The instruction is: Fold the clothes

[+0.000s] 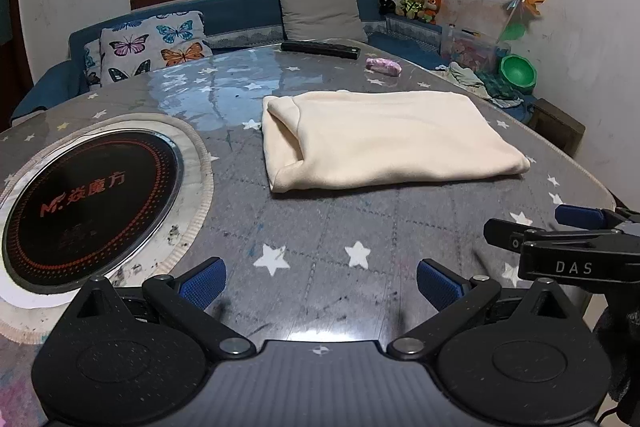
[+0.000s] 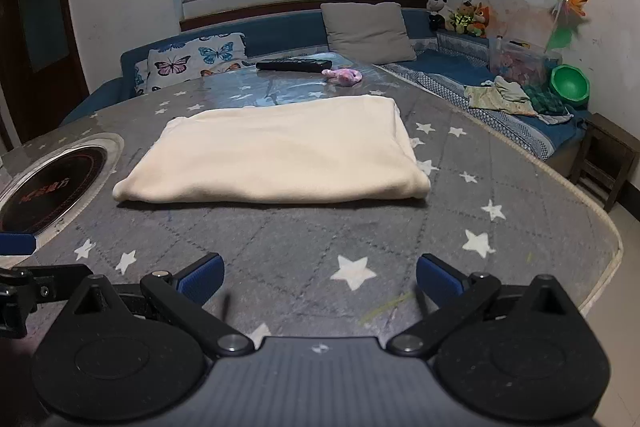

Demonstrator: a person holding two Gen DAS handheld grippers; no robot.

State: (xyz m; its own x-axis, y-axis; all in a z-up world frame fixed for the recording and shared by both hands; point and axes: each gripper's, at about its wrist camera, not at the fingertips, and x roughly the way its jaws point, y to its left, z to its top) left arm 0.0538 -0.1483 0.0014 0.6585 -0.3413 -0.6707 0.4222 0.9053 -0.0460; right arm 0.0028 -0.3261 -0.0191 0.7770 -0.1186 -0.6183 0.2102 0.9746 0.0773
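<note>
Cream garment [image 1: 384, 137] folded on table [image 1: 320, 227] — left claw [image 1: 320, 283], right claw [image 2: 320, 279] spread wide, empty

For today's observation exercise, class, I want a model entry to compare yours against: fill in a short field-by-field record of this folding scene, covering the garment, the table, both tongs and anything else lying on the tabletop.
garment: cream fleece garment, folded into a flat rectangle, lying on the table
table: grey star-patterned oval table with round black inset cooktop
left tongs: open, empty, above the near edge of the table
right tongs: open, empty, short of the garment
far end: long black remote control, small pink soft toy
</note>
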